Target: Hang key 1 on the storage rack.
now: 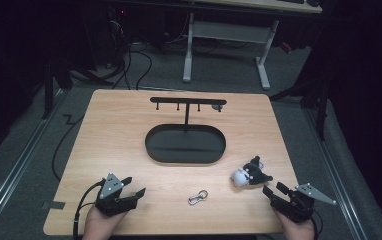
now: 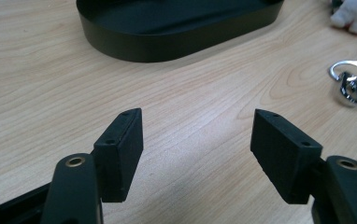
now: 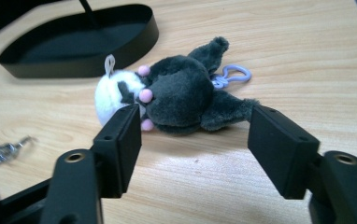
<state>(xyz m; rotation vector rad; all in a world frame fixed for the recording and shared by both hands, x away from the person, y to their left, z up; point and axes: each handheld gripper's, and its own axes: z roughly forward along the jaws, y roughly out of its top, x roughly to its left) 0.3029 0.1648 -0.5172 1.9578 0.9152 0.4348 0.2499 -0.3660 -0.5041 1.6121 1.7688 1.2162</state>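
A black and white plush toy with a lilac clip lies on the wooden table near the right front. My right gripper is open just in front of it; in the right gripper view the toy lies a little beyond the jaws, not between the pads. A silver carabiner with a ring lies at the front middle, also seen in the left gripper view. My left gripper stands open over bare wood at the front left. A black oval tray with a hook stand sits mid-table.
The table's front edge runs just below both hands. Cables trail from the left gripper off the table's left front corner. A white desk frame stands on the floor behind the table.
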